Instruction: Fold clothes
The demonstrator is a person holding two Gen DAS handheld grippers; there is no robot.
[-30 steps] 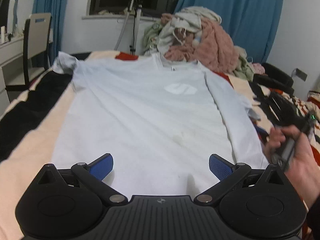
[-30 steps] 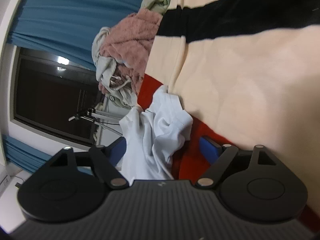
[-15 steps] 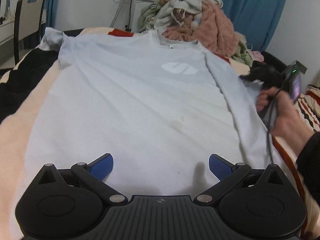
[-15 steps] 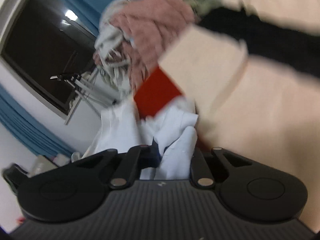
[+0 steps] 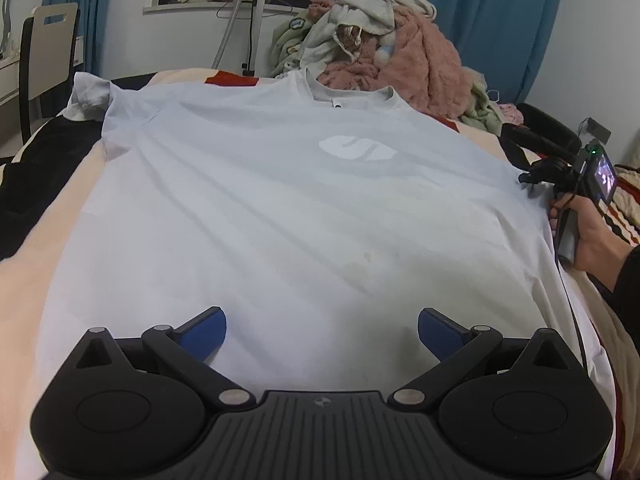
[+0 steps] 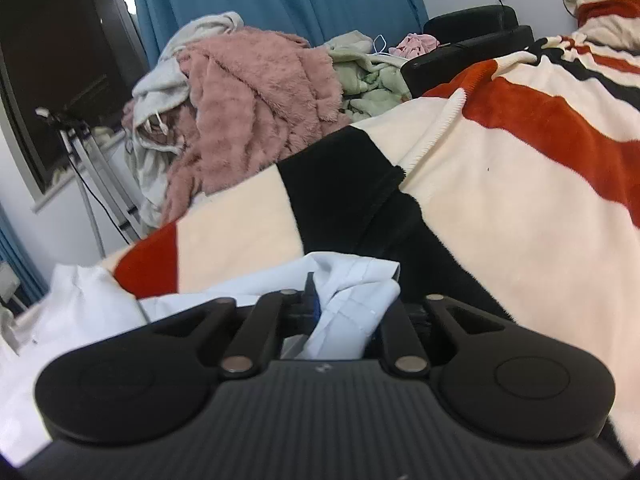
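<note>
A pale blue T-shirt (image 5: 280, 208) with a white chest logo lies face up on the bed, collar at the far end. My left gripper (image 5: 322, 330) hovers open over its near hem, blue pads wide apart with nothing between them. In the left wrist view my right gripper (image 5: 528, 178), held by a hand (image 5: 588, 240), pinches the shirt's right sleeve at the bed's right side. Seen from the right wrist, my right gripper (image 6: 344, 312) has the bunched sleeve (image 6: 360, 280) between its pads. Its jaws are opening slightly, with the cloth still gripped.
A heap of pink, green and grey clothes (image 5: 384, 52) is piled beyond the collar. The striped cream, red and black blanket (image 6: 500, 184) covers the bed. A chair (image 5: 44, 52) stands at the left and a metal stand (image 5: 248, 20) by the window.
My right gripper shut on the crumpled sleeve, rolled level and drew it out to the right, so the shirt's right side now lies spread. My left gripper edged forward over the hem.
</note>
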